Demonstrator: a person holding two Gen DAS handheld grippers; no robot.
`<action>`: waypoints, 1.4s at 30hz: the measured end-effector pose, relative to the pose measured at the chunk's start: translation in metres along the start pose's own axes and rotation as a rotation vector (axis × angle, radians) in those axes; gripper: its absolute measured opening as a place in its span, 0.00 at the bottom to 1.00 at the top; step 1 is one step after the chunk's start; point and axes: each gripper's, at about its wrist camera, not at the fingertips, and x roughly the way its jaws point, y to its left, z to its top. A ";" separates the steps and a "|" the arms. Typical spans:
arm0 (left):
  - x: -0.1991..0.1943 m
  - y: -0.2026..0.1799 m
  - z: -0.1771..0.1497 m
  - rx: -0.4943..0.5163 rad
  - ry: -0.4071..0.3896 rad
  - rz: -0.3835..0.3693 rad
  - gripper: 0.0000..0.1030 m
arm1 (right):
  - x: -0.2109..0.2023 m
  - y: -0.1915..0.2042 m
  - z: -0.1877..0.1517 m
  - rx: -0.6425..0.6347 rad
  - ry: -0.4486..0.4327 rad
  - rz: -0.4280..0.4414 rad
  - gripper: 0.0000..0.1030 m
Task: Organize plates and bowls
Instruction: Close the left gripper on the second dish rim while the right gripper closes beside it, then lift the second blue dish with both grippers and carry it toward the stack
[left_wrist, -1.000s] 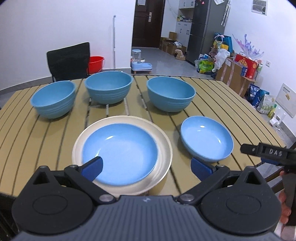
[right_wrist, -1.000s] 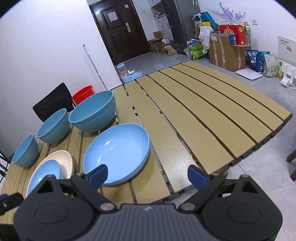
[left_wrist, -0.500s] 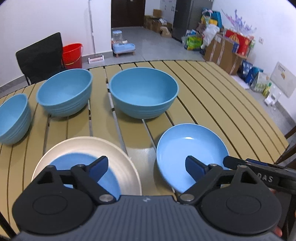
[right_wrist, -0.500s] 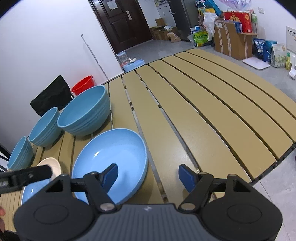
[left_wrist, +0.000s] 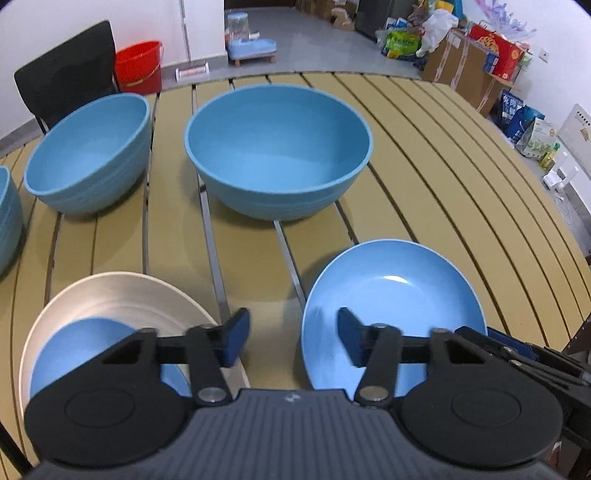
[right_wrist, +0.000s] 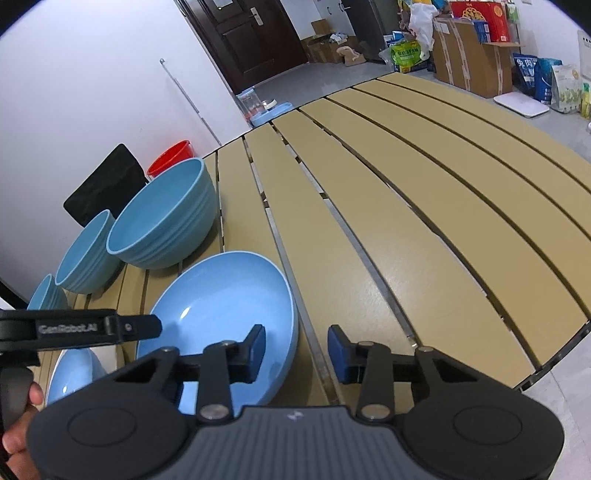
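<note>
A shallow blue plate (left_wrist: 395, 306) (right_wrist: 221, 306) lies on the slatted table near its front edge. My left gripper (left_wrist: 293, 341) straddles the plate's left rim, one finger over the plate and one outside it, jaws closing. My right gripper (right_wrist: 297, 350) straddles the opposite rim the same way, jaws closing too. Neither pair of pads presses on the rim. To the left, a cream plate (left_wrist: 122, 295) carries a smaller blue plate (left_wrist: 92, 347). Three blue bowls stand behind: large (left_wrist: 277, 147), medium (left_wrist: 88, 147), and small (left_wrist: 7, 221) cut off at the left edge.
A black chair (left_wrist: 66, 74) and a red bucket (left_wrist: 138, 66) stand behind the table's far left. Boxes and bags (left_wrist: 480, 62) crowd the floor at the right. The table's right half (right_wrist: 424, 221) holds no dishes. A person's hand (right_wrist: 18, 424) holds the left gripper's handle.
My left gripper has moved right from over the cream plate to the blue plate's left rim. The right gripper has come down onto the plate's right rim. Both pairs of jaws have narrowed.
</note>
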 end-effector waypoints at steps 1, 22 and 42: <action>0.003 0.000 0.001 -0.003 0.007 -0.001 0.40 | 0.001 0.000 0.000 0.005 0.000 0.006 0.27; -0.006 0.003 -0.005 -0.060 0.006 -0.067 0.11 | -0.004 0.009 -0.001 0.036 -0.022 0.026 0.09; -0.094 0.039 -0.034 -0.145 -0.108 -0.071 0.10 | -0.070 0.062 -0.015 -0.041 -0.087 0.058 0.07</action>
